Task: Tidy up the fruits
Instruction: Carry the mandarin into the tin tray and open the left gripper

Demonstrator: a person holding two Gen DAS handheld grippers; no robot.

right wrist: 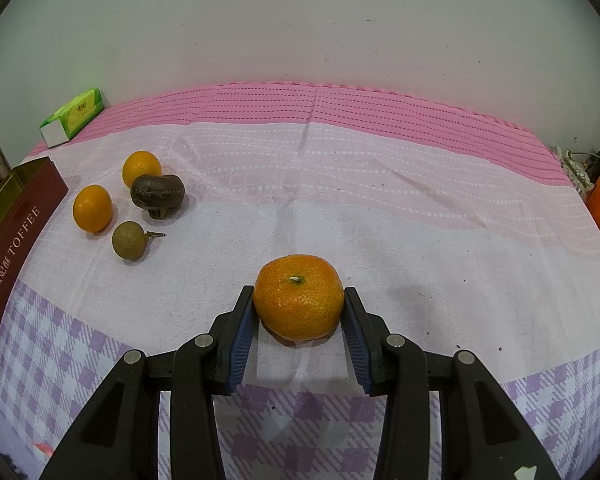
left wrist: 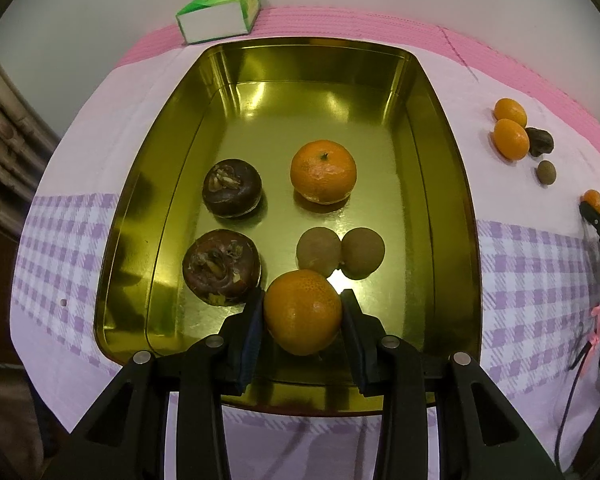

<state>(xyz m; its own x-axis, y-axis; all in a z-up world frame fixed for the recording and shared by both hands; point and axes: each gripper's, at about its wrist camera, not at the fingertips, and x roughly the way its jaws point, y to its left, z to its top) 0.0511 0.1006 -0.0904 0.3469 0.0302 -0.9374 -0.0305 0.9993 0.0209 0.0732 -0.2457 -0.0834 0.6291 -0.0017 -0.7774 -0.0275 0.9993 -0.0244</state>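
Left hand-held gripper [left wrist: 303, 300] clamping mandarin [left wrist: 302, 312], tin [right wrist: 16, 236] labelled "TOFFEE"

Cloth-covered table [right wrist: 380, 208] bears gold tin [left wrist: 452, 184], tissue box [left wrist: 220, 10], loose fruit [right wrist: 93, 208].

Left wrist: looked steeply down, close over the gold tin [left wrist: 440, 128], along its fingers.
Right wrist: sat low, facing the wall across the tablecloth [right wrist: 380, 208].
Shared: loose fruit cluster [left wrist: 518, 136] [right wrist: 140, 200], green box [left wrist: 220, 12] [right wrist: 74, 116].
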